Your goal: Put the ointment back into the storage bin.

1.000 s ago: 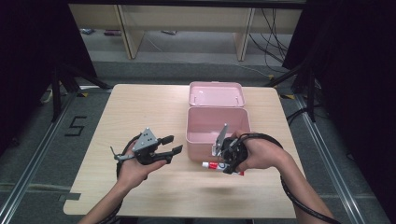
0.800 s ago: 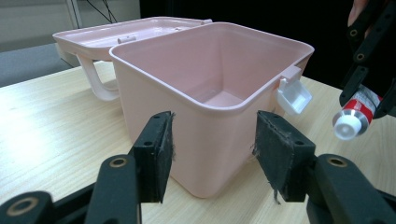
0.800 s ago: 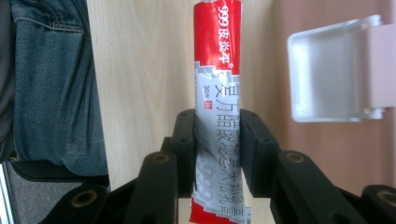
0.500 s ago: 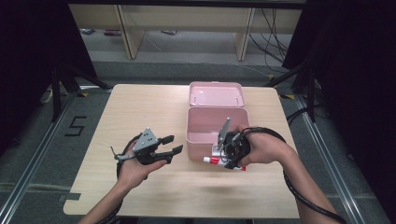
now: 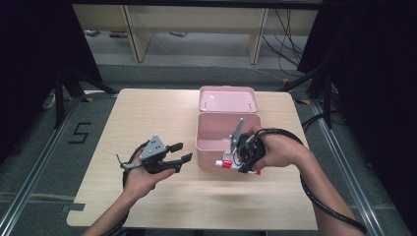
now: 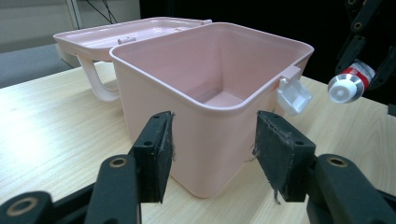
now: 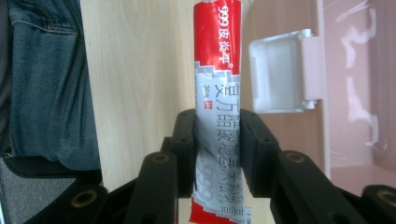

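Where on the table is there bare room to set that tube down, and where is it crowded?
Bare: the wide strip of table left of the pink box, beyond the left gripper, and the near edge between the forearms. The box's inside looks bare too. Crowded: the box's front, where the right gripper holds the tube by the white latch.

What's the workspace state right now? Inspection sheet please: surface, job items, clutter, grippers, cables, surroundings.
Surface: light wooden table, bare apart from the box.
Job's things: pink box, lid open and laid back, inside looks empty; red and white tube with white cap, off the table.
Clutter: nothing seen.
Grippers: left gripper open, facing the box; right gripper shut on the tube beside the box's white latch.
Cables: black cable along the right forearm.
Surroundings: wooden shelving, grey floor, dark curtains.
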{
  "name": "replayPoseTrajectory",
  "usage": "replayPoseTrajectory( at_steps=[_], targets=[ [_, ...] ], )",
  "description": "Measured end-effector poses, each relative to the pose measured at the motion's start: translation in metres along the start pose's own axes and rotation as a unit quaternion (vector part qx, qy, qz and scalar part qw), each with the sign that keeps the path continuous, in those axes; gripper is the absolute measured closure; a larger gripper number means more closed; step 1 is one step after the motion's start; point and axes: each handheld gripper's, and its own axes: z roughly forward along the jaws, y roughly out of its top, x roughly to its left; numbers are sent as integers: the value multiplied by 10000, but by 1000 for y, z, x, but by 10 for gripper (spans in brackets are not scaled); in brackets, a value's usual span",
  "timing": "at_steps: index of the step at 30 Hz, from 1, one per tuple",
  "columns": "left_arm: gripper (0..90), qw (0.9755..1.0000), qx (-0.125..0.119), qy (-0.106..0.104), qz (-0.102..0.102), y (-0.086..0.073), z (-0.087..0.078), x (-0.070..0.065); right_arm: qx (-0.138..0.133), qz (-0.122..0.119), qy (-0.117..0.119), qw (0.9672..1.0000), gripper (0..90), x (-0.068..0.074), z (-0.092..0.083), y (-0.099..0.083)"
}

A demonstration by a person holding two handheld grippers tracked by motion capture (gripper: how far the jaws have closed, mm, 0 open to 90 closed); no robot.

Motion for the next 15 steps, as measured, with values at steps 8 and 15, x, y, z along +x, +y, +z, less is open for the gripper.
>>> replayPoseTrajectory(
  at_steps=[8, 15],
  targets=[
    [465, 10000, 44, 45, 5, 1, -1, -1, 21, 7, -49, 10000, 706, -5, -6, 0],
    [465, 10000, 50, 46, 26, 1, -1, 0, -36, 53, -72, 10000, 706, -9, -9, 0]
  ],
)
